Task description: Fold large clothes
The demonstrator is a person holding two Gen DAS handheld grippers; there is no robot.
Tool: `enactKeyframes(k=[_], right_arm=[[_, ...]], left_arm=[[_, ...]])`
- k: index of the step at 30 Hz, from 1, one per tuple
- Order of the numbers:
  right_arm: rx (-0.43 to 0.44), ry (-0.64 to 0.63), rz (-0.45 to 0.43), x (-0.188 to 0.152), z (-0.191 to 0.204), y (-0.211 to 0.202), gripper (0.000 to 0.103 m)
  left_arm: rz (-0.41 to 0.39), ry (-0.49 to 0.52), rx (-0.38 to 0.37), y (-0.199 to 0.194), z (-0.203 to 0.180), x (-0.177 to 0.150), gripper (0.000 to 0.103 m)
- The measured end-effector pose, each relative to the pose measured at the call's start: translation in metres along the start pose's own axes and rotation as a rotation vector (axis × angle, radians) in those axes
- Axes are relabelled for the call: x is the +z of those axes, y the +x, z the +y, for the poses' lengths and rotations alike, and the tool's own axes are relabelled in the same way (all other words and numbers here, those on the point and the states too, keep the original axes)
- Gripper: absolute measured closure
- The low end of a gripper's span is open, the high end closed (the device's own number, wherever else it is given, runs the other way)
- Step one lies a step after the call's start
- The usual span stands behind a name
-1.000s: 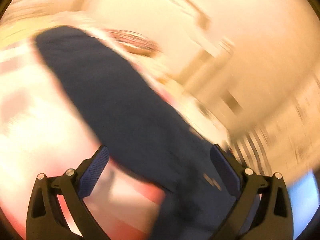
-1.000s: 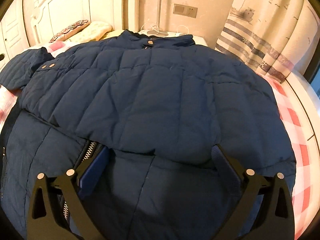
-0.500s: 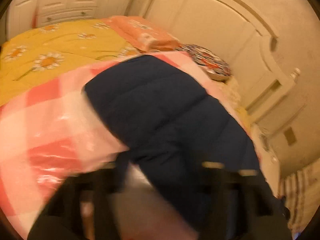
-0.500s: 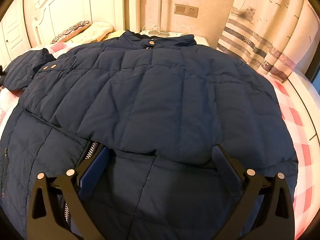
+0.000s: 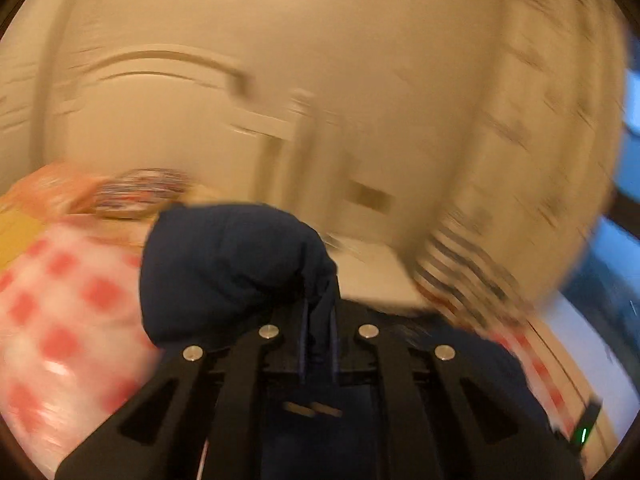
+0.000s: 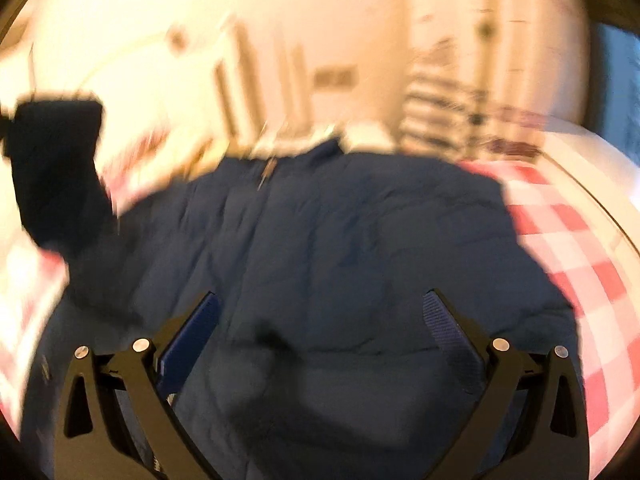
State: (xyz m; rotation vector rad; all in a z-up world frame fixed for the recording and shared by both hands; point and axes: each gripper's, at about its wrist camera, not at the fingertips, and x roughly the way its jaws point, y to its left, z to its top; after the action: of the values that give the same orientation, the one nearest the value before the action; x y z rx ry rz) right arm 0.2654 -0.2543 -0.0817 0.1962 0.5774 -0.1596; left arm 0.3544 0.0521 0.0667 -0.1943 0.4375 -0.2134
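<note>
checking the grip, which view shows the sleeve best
The left wrist view. There the sleeve bulges right in front of the left gripper, whose jaws are pinched on its fabric. The right wrist view shows it only as a dark blurred shape lifted at the far left, beyond the jacket under the open right gripper.

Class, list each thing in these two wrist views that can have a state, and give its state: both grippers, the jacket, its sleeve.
left gripper: shut on the sleeve.
right gripper: open, above the jacket, holding nothing.
jacket: spread on the checked bedcover, collar at the far end.
sleeve: lifted off the bed, bunched, pinched between the left fingers.
</note>
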Motion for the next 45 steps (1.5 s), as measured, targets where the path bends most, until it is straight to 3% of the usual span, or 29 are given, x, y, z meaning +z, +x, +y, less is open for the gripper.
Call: enactKeyframes(k=[3, 7, 9, 10, 11, 12, 16, 17, 20, 21, 24, 26, 28, 31, 34, 37, 45], right_arm=[[0.017, 0.202, -0.096, 0.004, -0.039, -0.016, 0.005], [0.055, 0.442, -0.158, -0.001, -0.086, -0.026, 0.005], [0.072, 0.511, -0.166, -0.004, -0.098, -0.025, 0.005], [0.076, 0.532, -0.156, -0.004, -0.102, -0.023, 0.005], [0.079, 0.542, -0.147, -0.004, -0.104, -0.021, 0.005], [0.081, 0.541, -0.143, -0.004, -0.103, -0.020, 0.005], [0.082, 0.498, -0.125, -0.003, -0.098, -0.019, 0.005], [0.082, 0.492, -0.120, -0.003, -0.097, -0.018, 0.005], [0.087, 0.488, -0.112, -0.004, -0.096, -0.018, 0.005], [0.089, 0.490, -0.108, -0.004, -0.096, -0.018, 0.005], [0.093, 0.492, -0.105, -0.004, -0.097, -0.016, 0.005], [0.093, 0.481, -0.099, -0.002, -0.095, -0.015, 0.005], [0.088, 0.444, -0.095, -0.001, -0.089, -0.014, 0.005], [0.079, 0.351, -0.085, 0.002, -0.072, -0.011, 0.005], [0.058, 0.238, -0.075, 0.005, -0.049, -0.010, 0.005], [0.034, 0.125, -0.062, 0.004, -0.027, -0.006, 0.005], [-0.040, -0.047, -0.016, 0.002, 0.006, 0.005, 0.005]], left_arm=[[0.074, 0.106, -0.038, 0.025, -0.067, -0.039, 0.094], [0.276, 0.173, -0.057, 0.084, -0.127, -0.108, 0.086], [0.317, 0.218, -0.039, 0.099, -0.131, -0.137, 0.070], [0.342, 0.260, -0.045, 0.105, -0.138, -0.150, 0.050], [0.352, 0.277, -0.060, 0.106, -0.143, -0.157, 0.038], [0.352, 0.288, -0.078, 0.103, -0.144, -0.160, 0.036], [0.262, 0.248, -0.155, 0.059, -0.138, -0.134, 0.026], [0.194, 0.226, -0.177, 0.037, -0.131, -0.123, 0.016], [-0.013, 0.164, -0.159, -0.018, -0.101, -0.093, 0.003], [-0.043, 0.145, -0.129, -0.026, -0.092, -0.089, 0.003], [-0.069, 0.067, 0.105, -0.033, -0.049, -0.078, 0.003], [-0.026, -0.004, 0.292, -0.026, -0.013, -0.084, 0.003], [0.045, -0.069, 0.421, -0.015, 0.017, -0.097, 0.004], [0.146, -0.067, 0.520, 0.006, 0.035, -0.119, 0.005], [0.213, 0.003, 0.563, 0.029, 0.033, -0.137, 0.005], [0.253, 0.035, 0.552, 0.042, 0.033, -0.150, 0.005], [0.289, -0.114, 0.427, 0.042, 0.064, -0.154, 0.004]])
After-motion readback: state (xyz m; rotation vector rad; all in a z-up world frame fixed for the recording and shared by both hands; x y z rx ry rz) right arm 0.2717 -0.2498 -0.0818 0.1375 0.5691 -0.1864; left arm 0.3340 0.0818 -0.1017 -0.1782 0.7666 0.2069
